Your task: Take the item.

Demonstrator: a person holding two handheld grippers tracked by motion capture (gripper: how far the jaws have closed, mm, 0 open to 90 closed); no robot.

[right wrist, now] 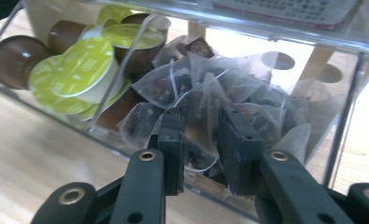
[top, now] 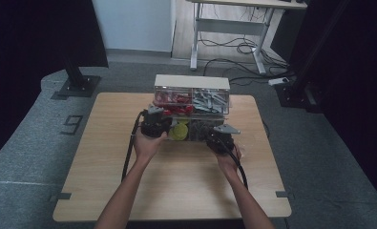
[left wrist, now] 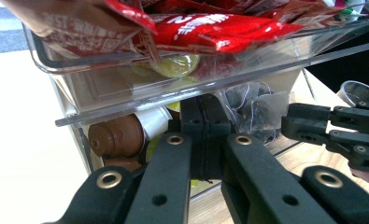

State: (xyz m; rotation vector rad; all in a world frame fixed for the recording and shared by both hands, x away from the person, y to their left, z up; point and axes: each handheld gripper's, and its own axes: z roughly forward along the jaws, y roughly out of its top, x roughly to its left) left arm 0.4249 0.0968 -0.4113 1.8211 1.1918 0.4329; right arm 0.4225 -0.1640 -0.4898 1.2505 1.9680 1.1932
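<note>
Left gripper (left wrist: 204, 140): fingers clenched tight together, nothing between them, just under the clear top drawer (left wrist: 126, 88) of red packets (left wrist: 219, 30).
Right gripper (right wrist: 202, 140): fingers part way apart, one tea bag (right wrist: 198, 135) between them; I cannot tell if they squeeze it.
Tea bags: piled in the lower drawer (right wrist: 345, 116), beside green-lidded pods (right wrist: 74, 70).
Organizer (top: 192, 82): on the bench (top: 176, 191).
</note>
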